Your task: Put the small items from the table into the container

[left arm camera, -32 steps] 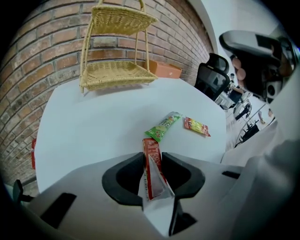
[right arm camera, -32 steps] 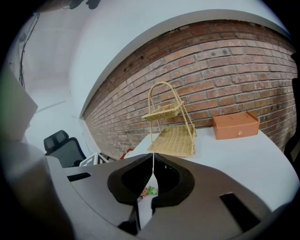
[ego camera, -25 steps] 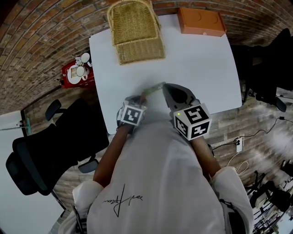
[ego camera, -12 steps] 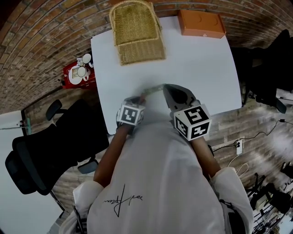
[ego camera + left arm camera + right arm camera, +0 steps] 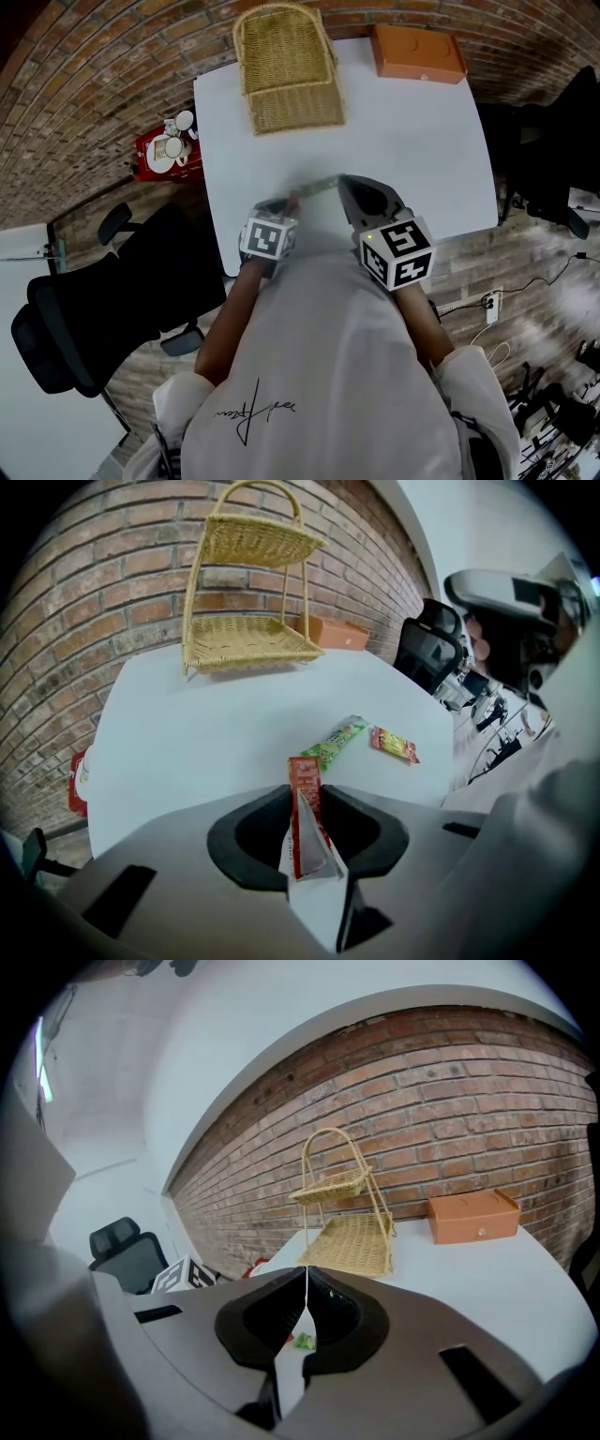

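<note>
Red packet [image 5: 303, 817] edge-up, lengthwise between left tool [image 5: 305, 791] jaws

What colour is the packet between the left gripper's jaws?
Red; the packet shows best in the left gripper view.

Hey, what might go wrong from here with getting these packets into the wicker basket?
The left claw pinches the thin red packet, and the wicker basket stands far across the table; the packet may slip on the way. The shut right claw sits close beside the green packet; a stray move might knock it away.
</note>
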{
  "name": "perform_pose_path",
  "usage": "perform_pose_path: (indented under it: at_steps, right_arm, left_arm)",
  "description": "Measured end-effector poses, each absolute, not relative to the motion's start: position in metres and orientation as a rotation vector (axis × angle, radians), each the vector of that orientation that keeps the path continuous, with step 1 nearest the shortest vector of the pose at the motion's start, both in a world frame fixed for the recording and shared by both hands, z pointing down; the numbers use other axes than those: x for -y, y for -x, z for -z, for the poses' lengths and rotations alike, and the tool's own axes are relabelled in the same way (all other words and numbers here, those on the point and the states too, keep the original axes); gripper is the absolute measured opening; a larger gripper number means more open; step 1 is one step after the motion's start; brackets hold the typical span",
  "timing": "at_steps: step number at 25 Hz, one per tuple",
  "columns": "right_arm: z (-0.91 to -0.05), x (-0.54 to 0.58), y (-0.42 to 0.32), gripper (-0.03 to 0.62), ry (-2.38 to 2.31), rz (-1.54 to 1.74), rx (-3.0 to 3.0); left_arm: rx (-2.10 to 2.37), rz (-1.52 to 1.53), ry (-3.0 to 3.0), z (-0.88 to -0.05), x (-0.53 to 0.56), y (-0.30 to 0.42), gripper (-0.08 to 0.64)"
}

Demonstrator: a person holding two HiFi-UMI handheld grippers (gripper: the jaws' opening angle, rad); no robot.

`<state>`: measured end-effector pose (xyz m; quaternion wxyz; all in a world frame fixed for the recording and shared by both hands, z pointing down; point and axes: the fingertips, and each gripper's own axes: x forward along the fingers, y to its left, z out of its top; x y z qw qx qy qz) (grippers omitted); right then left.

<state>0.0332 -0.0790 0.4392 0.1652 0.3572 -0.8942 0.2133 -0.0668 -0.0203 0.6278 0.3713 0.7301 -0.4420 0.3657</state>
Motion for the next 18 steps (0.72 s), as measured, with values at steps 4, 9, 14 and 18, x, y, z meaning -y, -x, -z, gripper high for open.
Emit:
perform_pose_path:
  at_steps: [4,9,14,18]
  right_arm:
    - [-0.439,0.079,-0.032,0.021,-1.013,-0.603,2.548]
    - [-0.439,0.078,-0.031,0.021,-1.009,-0.602,2.550]
    - [-0.438,0.078,-0.031,0.021,-1.006,-0.601,2.551]
    - [-0.439,0.078,-0.030,0.021,-0.999,-0.610,2.553]
  left_arm:
    - [1.148,-0.922,-1.882,-0.622,0.024,0.068,0.112]
    - [1.178,-0.862,-1.927,-0.608,0.034,0.068,0.112]
    - [1.196,-0.839,-1.934,-0.589,0.041,0.069,0.112]
    - [1.210,-0.809,-1.943,-0.581,0.046,0.070,0.111]
